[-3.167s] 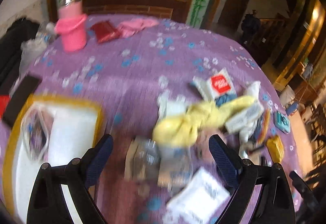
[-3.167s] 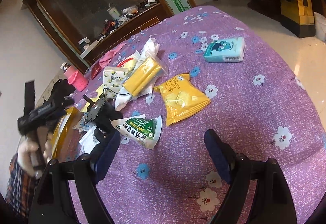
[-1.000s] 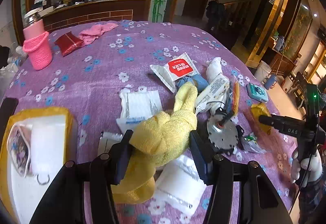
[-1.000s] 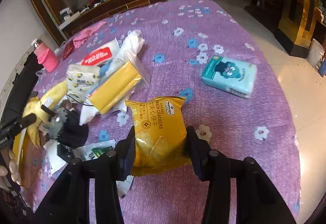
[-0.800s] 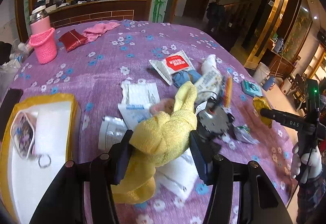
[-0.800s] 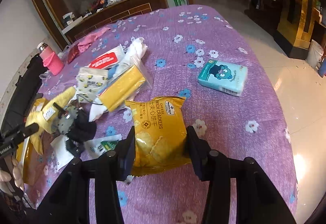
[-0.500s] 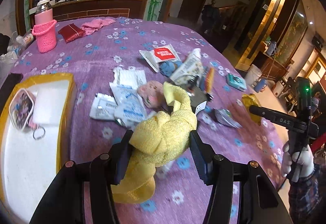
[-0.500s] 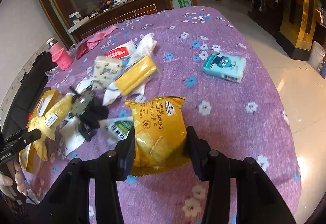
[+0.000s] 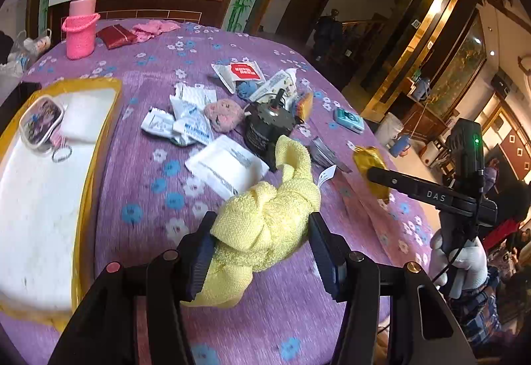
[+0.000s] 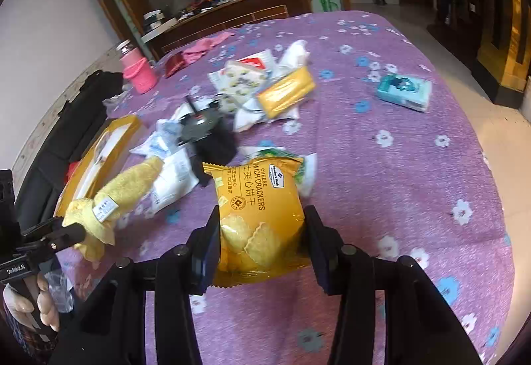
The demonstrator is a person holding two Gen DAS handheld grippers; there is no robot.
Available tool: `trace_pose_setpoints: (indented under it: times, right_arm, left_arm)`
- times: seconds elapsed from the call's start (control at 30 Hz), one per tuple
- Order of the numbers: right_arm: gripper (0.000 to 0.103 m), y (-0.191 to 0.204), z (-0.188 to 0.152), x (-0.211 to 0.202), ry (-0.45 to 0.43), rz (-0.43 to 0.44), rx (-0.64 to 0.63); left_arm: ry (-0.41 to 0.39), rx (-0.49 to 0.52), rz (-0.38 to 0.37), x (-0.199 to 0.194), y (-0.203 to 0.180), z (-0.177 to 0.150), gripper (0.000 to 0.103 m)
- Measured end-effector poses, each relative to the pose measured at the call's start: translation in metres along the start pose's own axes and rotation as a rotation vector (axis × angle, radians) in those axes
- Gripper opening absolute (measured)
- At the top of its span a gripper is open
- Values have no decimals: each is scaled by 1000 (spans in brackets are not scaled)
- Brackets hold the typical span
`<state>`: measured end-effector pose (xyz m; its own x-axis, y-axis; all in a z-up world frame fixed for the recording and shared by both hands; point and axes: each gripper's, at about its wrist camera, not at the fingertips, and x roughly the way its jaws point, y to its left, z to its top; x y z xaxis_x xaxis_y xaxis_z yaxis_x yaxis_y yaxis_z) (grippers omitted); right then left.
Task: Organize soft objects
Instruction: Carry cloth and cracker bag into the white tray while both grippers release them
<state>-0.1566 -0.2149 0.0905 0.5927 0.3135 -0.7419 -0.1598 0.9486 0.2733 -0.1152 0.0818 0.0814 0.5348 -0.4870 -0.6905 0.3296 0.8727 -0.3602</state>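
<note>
Purple floral cloth covers the round counter [image 9: 139, 192], whose near edge curves away under both tools. At its left edge sits a yellow-rimmed tray [image 9: 99, 145] with a white padded bottom, a small printed pouch [image 9: 41, 121] on a key ring lying in its far end. Toward the far left edge stand a pink bottle [image 9: 79, 29] in a knitted sleeve, a red pouch [image 9: 116, 36] and a pink cloth [image 9: 151, 29]. Bare cloth lies open between the tray and the central heap, and the right half of the counter is nearly free, carrying only a teal tissue pack [image 10: 403, 89] near its right edge.

The heap at the middle holds crinkled white sachets [image 9: 186, 122], a flat white packet [image 9: 225, 165], a fuzzy pink puff [image 9: 224, 114], a dark cylindrical motor [image 9: 267, 129] with a toothed top, and a long yellow pack in clear wrap [image 10: 285, 92].

The left tool [image 9: 260, 248] is clamped on a knotted yellow towel [image 9: 265, 219], soft terry, lifted off the cloth near the counter's near edge. The right tool [image 10: 262, 242] is clamped on a glossy yellow cracker bag [image 10: 257, 209], puffed and crimped at its ends, raised above the cloth near the middle of the near edge. A gloved hand [image 9: 459, 260] grips the right tool's handle.

Compared with a second ago, both grips are unchanged, while towel and bag have drawn back from the heap, which now lies farther up in both views.
</note>
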Motion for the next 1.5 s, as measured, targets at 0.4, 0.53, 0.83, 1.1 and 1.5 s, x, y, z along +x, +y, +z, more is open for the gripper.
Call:
trace_pose_setpoints:
  times: [0.4,0.53,0.83,1.1,1.5]
  right_arm:
    - [46,56,-18,-10,-1,73,-76]
    - [46,79,-21,-13,1,110,-109]
    - [46,160,-9,0,38,229,-229]
    - [46,232,19,41,103,332,-267]
    - [46,303,40,138,239,316,-256]
  left_arm:
    - [-33,-43,-64,-36,3,-35,58]
    - [-64,-73,-67,-55,14,-42,58]
    - [-166,-149,18,-101,59,-43,58]
    - [-223,-253,164,-115,129,-26,58]
    - [-175,-429,264,-74,221,13,59]
